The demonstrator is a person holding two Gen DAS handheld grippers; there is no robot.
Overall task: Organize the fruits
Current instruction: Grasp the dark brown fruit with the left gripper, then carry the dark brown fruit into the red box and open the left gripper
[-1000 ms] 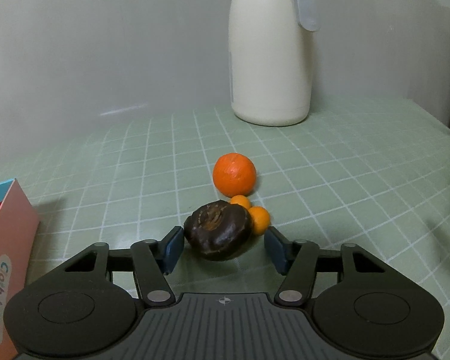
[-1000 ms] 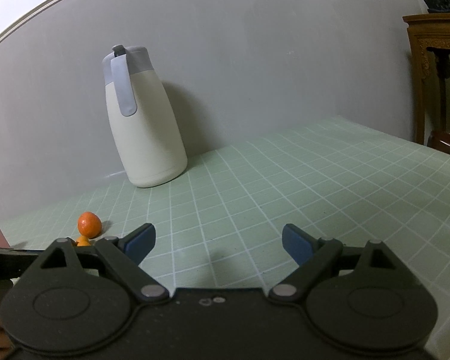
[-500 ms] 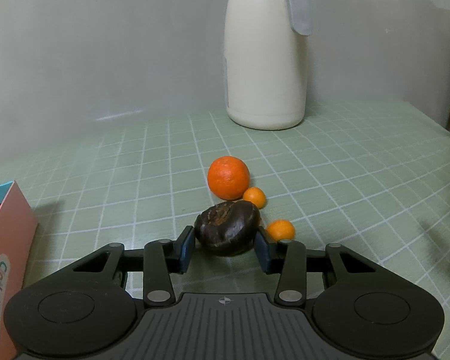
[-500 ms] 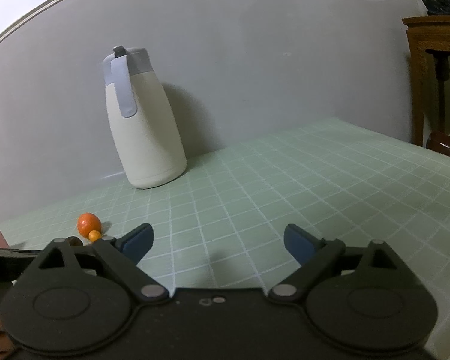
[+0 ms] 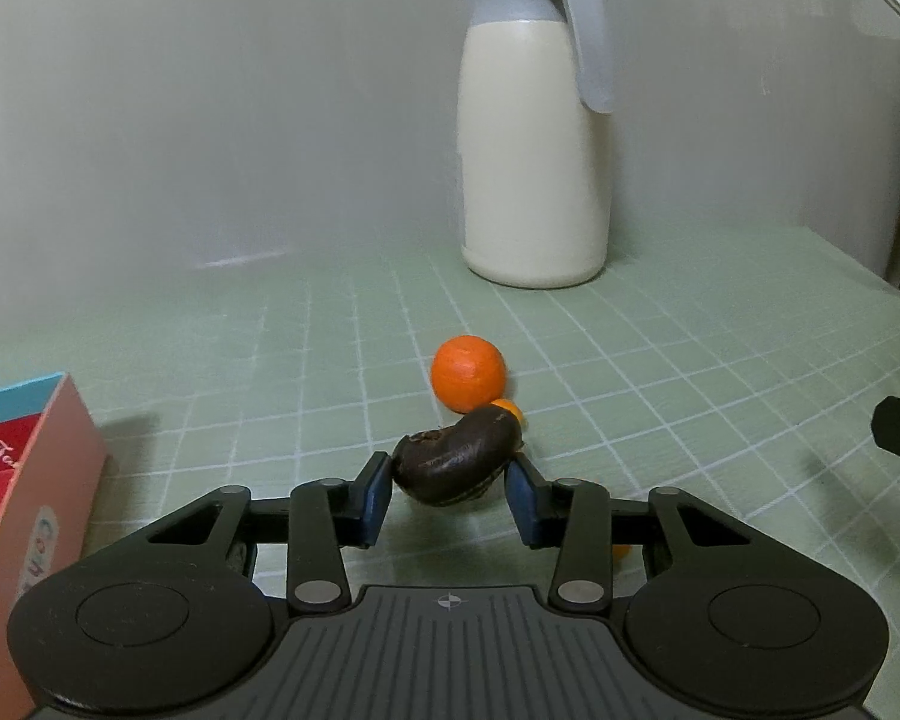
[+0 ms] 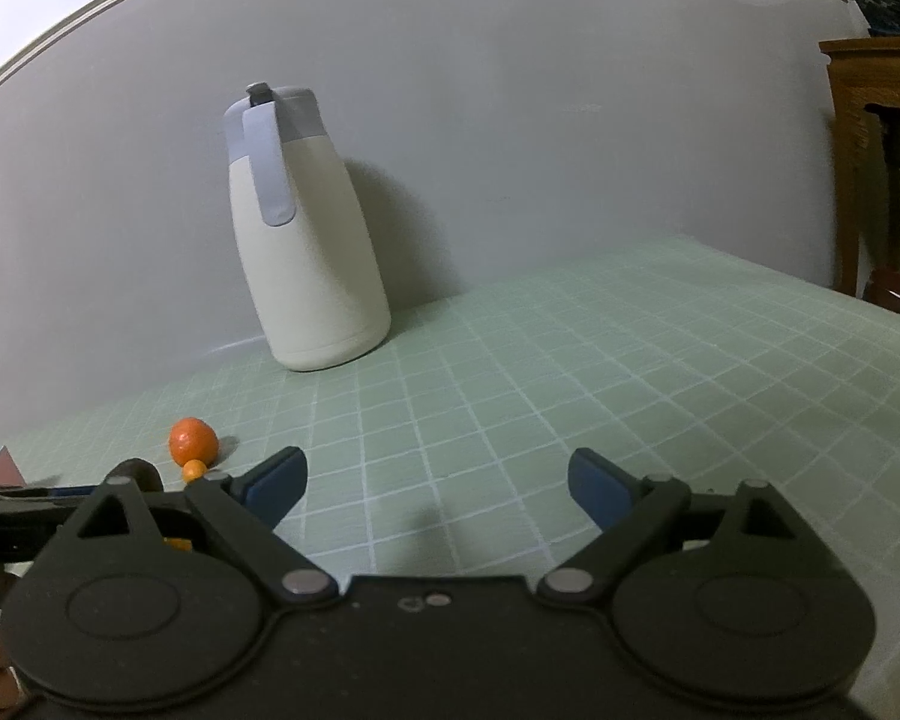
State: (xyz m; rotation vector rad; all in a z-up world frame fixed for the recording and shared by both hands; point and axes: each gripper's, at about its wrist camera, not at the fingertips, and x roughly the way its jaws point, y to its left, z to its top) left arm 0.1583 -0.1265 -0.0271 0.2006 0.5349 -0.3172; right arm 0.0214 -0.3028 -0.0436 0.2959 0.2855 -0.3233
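Note:
My left gripper (image 5: 450, 493) is shut on a dark brown wrinkled fruit (image 5: 456, 462), which sits tilted between the blue pads just above the green checked tablecloth (image 5: 690, 360). Behind it lie an orange (image 5: 468, 372) and a small orange fruit (image 5: 508, 408) touching it. A second small orange fruit (image 5: 621, 551) peeks out under the right finger. My right gripper (image 6: 435, 483) hovers open over bare cloth with nothing between its fingers. In its view, far to the left, the orange (image 6: 193, 441), a small orange fruit (image 6: 195, 469) and the dark fruit (image 6: 139, 473) show.
A tall cream jug (image 5: 534, 168) with a grey lid stands by the wall behind the fruits, and the right wrist view shows this jug (image 6: 309, 252) too. A pink and blue box (image 5: 24, 468) stands at the left. Wooden furniture (image 6: 870, 168) stands beyond the table's right edge.
The left jaws closed onto the dark fruit, which now sits tilted and a little raised. One small orange fruit rolled off to the right. The right gripper stayed put.

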